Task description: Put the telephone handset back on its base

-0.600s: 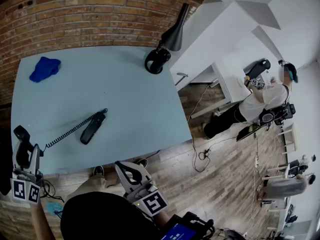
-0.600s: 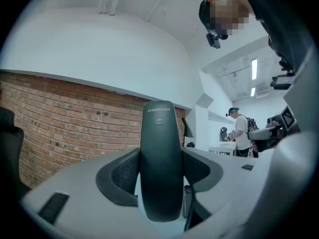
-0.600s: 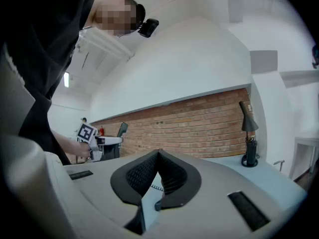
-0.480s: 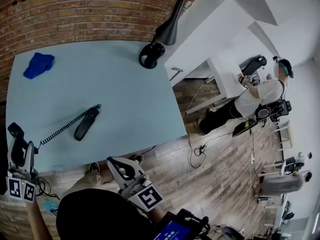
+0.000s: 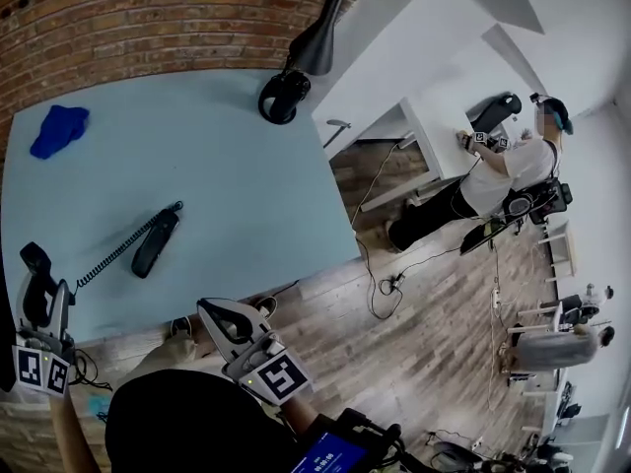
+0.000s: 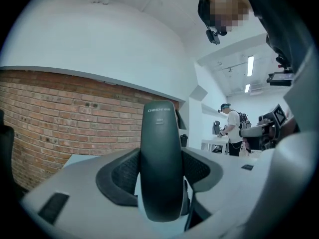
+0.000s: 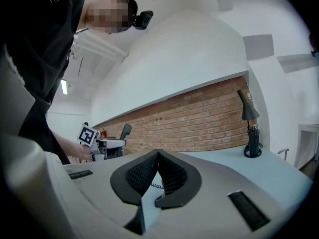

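The telephone handset is held upright in the left gripper, off the near left edge of the table. In the left gripper view the handset is seen clamped between the two pads of the left gripper, with its rounded end and light print up; jaws are set wide around it. The base is laid flat on the table, near the left side, well apart from the handset. A coiled cord is run from the far end of the base toward the left gripper.

The right gripper is held low by the near table edge, just right of the person's body. Its jaws are seen closed tip to tip in the right gripper view, nothing gripped.

A blue cloth is left at the far left corner. A black lamp is stood at the far edge by the brick wall. Another person is seen at a white desk to the right.
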Tool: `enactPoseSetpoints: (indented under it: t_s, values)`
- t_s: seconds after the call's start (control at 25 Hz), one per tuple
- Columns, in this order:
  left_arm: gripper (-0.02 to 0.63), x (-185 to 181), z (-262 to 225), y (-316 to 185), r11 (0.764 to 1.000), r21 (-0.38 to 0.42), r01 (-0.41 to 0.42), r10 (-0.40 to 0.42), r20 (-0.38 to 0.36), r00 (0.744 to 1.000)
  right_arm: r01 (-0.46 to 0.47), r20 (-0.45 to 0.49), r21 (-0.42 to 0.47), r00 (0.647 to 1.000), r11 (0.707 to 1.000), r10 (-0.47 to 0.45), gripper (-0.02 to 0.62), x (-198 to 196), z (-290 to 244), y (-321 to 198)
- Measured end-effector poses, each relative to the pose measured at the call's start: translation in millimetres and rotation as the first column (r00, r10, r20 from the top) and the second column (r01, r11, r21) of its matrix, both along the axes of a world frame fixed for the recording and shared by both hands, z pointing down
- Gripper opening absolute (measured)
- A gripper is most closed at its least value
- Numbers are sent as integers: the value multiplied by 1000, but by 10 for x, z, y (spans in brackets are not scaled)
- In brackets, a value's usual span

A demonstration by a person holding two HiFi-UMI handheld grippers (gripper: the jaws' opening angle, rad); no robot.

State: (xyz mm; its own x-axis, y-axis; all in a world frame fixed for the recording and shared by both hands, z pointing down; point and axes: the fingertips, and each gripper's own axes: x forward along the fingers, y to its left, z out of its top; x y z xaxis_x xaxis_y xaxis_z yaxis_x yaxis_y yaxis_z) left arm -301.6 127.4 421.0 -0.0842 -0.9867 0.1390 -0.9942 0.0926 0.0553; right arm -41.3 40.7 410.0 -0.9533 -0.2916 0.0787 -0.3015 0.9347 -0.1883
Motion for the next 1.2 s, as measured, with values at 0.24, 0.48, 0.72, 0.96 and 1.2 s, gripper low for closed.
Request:
enactPoseSetpoints:
  t_s: [0.24, 0.48, 0.72, 0.96, 1.2]
  values:
    - [279, 108, 174, -285, 996, -58, -70, 69, -14, 998, -27, -5, -12, 1000, 1000, 27, 15, -6, 41, -169]
    - [279, 279, 530, -590, 985, -109, -137, 131, -59, 990, -91, 14, -32, 996, 995, 91, 14, 132, 70, -345]
    - [279, 458, 846, -780, 970, -149, -194, 182, -90, 979, -164, 21, -46, 986, 985, 165, 15, 381, 117, -399]
    - [279, 582, 1200, -948, 949, -215, -232, 204, -144, 968, -220, -19, -68, 975, 973, 220, 15, 631, 235, -445]
    - [279, 651, 1410, -995, 929, -264, -259, 219, -172, 961, -245, -37, -78, 970, 967, 242, 15, 709, 312, -487]
